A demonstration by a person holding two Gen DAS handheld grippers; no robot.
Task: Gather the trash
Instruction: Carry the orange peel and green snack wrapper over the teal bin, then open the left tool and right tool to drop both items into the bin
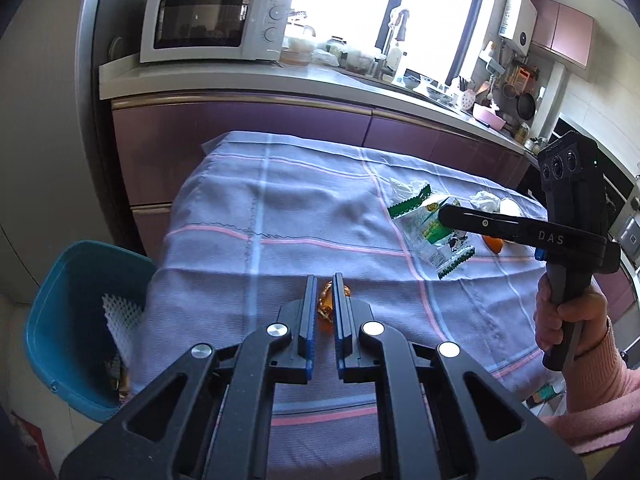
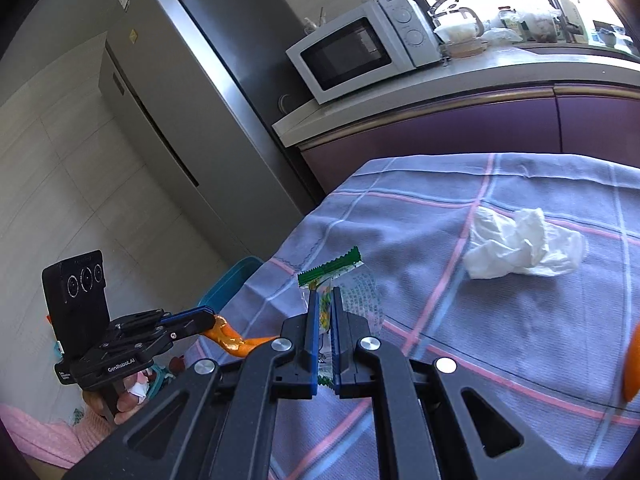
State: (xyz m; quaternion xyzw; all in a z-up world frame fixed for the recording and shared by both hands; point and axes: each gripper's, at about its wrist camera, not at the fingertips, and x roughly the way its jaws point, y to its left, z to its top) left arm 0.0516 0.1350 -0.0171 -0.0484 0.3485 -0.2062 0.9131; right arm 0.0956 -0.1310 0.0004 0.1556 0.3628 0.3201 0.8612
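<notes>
my left hand-held gripper [image 1: 324, 294] clamps an orange wrapper [image 1: 326, 306]; the blue bin [image 1: 56, 320] sits left of it, beside the counter [image 1: 280, 208]; my right hand-held gripper [image 2: 324, 308] pinches the green wrapper [image 2: 344, 276].

Bright daylight pours through a wide window [image 1: 384, 12] above a pale kitchen counter [image 1: 240, 76] with glossy purple cabinet fronts [image 1: 240, 136]. A white microwave [image 1: 216, 20] sits beside a tall steel-grey refrigerator [image 2: 200, 92]. Pale tiles cover the floor [image 2: 80, 160].
</notes>
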